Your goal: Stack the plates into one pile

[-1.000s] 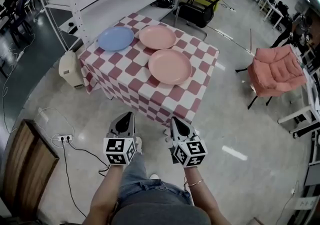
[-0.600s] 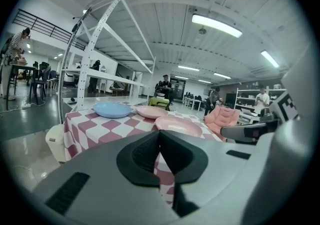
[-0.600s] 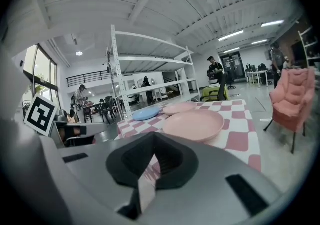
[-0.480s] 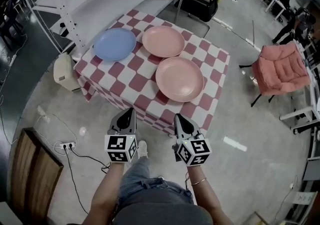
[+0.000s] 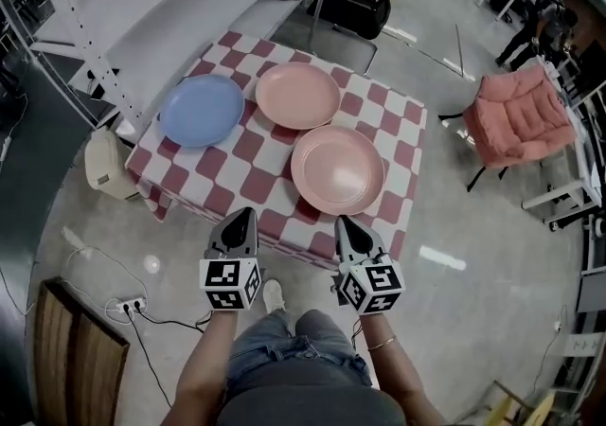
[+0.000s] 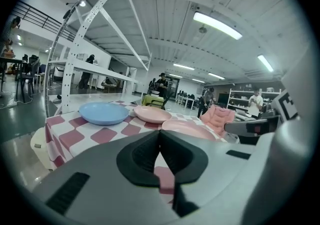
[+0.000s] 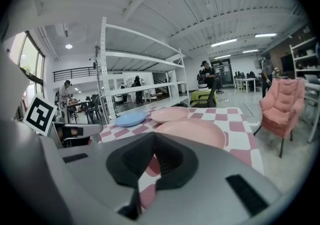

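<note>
grippers, left and right, level, closed, before table.

The blue plate, the far pink plate and the near pink plate look smooth and softly matt. The checked tablecloth is woven cloth. The floor is polished and glossy. The shelf rack is white painted metal. The left gripper and right gripper have matt grey plastic shells. The armchair is padded pink cloth.
</note>
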The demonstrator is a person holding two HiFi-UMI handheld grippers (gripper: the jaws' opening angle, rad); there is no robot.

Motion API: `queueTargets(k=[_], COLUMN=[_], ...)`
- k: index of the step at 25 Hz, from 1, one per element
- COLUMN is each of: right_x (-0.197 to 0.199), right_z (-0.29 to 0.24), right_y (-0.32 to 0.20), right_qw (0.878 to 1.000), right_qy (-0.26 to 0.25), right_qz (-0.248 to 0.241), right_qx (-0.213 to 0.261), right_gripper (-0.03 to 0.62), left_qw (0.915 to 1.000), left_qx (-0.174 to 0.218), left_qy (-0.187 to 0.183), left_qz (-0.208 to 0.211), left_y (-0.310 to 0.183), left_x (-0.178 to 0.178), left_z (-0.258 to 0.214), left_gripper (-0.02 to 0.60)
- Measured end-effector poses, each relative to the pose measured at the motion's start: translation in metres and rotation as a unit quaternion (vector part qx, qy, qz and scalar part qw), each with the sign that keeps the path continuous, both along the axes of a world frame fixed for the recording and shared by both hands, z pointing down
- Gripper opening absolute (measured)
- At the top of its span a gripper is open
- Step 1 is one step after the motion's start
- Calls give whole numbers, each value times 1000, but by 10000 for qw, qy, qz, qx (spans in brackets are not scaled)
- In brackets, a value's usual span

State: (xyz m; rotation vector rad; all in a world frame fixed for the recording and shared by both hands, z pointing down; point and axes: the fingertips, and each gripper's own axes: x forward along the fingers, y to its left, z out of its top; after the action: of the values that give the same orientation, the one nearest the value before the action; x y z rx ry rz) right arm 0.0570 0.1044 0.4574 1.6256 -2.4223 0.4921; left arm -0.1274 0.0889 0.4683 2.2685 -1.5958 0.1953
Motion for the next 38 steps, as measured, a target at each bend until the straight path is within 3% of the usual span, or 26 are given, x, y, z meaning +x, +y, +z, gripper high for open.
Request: queueTargets(k=[20,27,38], right_x=[82,118,141], right_z=[10,24,47], right_y=[-60,-81,-107], right_qw=[9916,9850,9815], right_qy=[198,285,351], right_qz=[1270,1668,1735], right_qx=[-123,-349,-736], right_gripper=[9,11,30], left_qw=[9963,9939,9905], left_qx=[-326,-505,-893], left_qy=[92,-144,-148], left_qz=[790,966,1039], left_y=[-89,-123,-154], left_x=[57,84,96], left_z=[12,29,47], left_gripper=[15,17,37])
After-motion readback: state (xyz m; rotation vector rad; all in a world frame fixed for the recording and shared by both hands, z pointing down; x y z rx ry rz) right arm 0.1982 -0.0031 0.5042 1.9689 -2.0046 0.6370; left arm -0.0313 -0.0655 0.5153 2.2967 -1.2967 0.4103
